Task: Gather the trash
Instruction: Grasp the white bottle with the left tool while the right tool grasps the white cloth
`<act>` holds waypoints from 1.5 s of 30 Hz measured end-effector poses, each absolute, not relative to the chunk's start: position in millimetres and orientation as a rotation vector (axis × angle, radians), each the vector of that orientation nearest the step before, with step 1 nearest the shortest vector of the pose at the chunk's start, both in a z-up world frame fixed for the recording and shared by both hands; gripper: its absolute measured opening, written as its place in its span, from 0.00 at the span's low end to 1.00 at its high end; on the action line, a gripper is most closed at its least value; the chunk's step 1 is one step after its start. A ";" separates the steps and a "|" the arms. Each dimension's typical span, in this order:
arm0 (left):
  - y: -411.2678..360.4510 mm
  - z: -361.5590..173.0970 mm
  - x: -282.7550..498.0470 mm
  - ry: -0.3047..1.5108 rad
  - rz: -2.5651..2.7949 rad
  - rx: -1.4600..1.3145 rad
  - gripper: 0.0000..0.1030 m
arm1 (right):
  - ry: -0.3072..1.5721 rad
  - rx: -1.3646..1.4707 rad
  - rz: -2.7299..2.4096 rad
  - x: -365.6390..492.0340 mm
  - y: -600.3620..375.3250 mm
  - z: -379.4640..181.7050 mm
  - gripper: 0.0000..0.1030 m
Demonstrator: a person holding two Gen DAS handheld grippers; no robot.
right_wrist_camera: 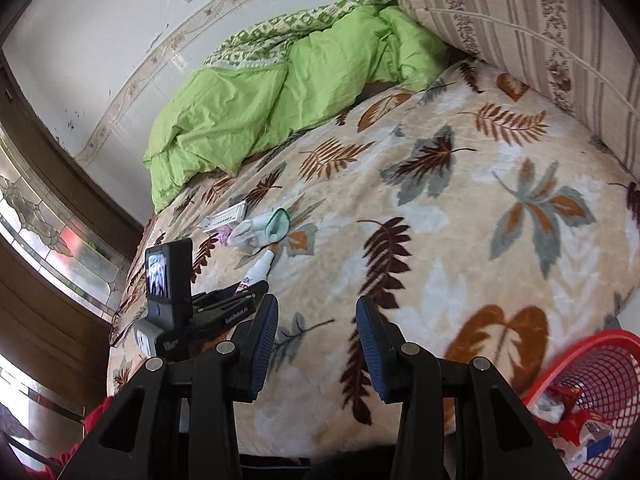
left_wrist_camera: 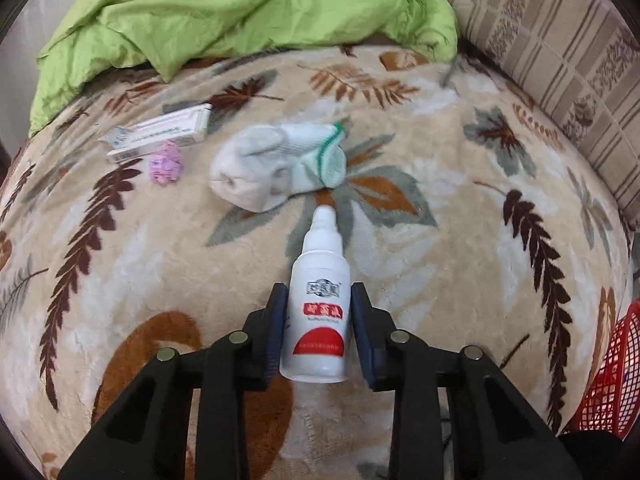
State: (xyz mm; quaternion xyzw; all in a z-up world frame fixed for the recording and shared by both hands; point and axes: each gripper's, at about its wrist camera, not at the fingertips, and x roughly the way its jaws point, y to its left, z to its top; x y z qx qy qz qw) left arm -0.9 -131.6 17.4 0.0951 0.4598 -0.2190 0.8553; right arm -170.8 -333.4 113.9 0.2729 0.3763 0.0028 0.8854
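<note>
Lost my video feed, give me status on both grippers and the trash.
Left gripper shut on white bottle. Right gripper open, empty. Red basket at bed's edge, nothing between.

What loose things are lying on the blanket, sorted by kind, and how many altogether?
Bottle: 1, between the left gripper pads
Sock: 1
Box: 1
Pink wad: 1
Total: 4
</note>
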 end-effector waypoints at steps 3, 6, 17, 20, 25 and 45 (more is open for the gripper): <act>-113.2 28.2 -0.7 0.931 -0.440 0.147 0.28 | 0.811 0.575 0.043 -137.2 -322.8 107.1 0.44; -90.6 40.5 5.8 0.888 -0.394 0.098 0.28 | 0.839 0.598 0.071 -95.2 -307.4 95.6 0.48; -26.3 47.5 40.0 0.846 -0.192 -0.019 0.28 | 0.947 0.711 0.111 43.6 -254.7 40.7 0.56; -19.8 48.1 45.0 0.847 -0.169 -0.039 0.28 | 0.980 0.755 0.083 68.6 -247.3 24.0 0.57; -18.3 47.4 46.5 0.852 -0.166 -0.043 0.28 | 1.006 0.720 0.033 95.4 -236.4 5.8 0.57; -33.1 55.7 32.8 0.812 -0.199 -0.008 0.28 | 0.718 0.428 0.087 -11.5 -221.3 60.6 0.10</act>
